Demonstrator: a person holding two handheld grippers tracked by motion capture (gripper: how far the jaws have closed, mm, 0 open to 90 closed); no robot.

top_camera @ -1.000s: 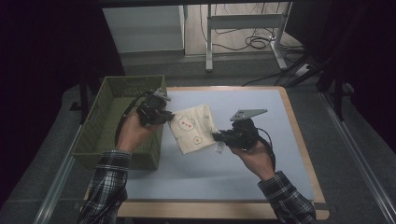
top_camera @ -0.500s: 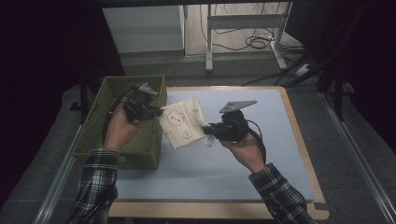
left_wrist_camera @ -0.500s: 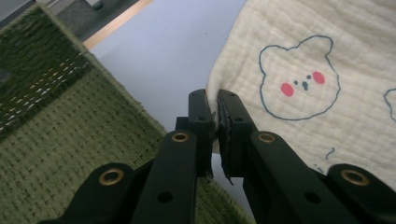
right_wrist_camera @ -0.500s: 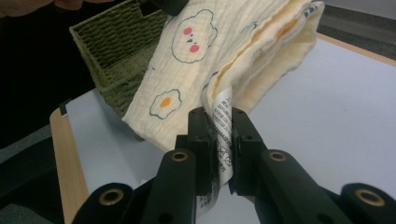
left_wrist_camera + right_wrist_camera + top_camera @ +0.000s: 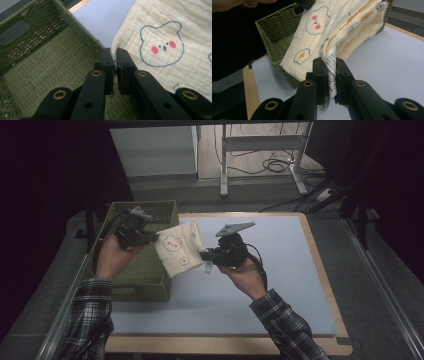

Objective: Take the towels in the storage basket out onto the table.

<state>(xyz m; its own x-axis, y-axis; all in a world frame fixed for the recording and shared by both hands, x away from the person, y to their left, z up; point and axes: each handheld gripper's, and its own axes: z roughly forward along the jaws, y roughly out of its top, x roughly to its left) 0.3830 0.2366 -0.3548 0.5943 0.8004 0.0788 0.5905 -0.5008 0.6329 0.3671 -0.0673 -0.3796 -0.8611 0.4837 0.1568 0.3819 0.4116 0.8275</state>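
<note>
Plaid flannel sleeves (image 5: 95, 320), black hand-held gripper (image 5: 205, 256) with brass-ringed screws, grey three-cornered plate (image 5: 234, 228), trailing black cable (image 5: 260, 262)

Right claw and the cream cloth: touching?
Touching. In the right gripper view the right claw has its jaws closed on the white care label at the edge of the cream cloth, which hangs lifted beside the green basket.

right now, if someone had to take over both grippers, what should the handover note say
Left gripper: shut on one edge of the folded cream cotton cloth with bear and egg prints.
Right gripper: shut on the cloth's white care label at the opposite edge.
Cloth: lifted off the pale blue table mat, hanging between both grippers beside the green woven basket, partly over its rim.
Done: cloth folded and picked up.
Left: probably carry it over the basket, lower it in, open both grippers.
</note>
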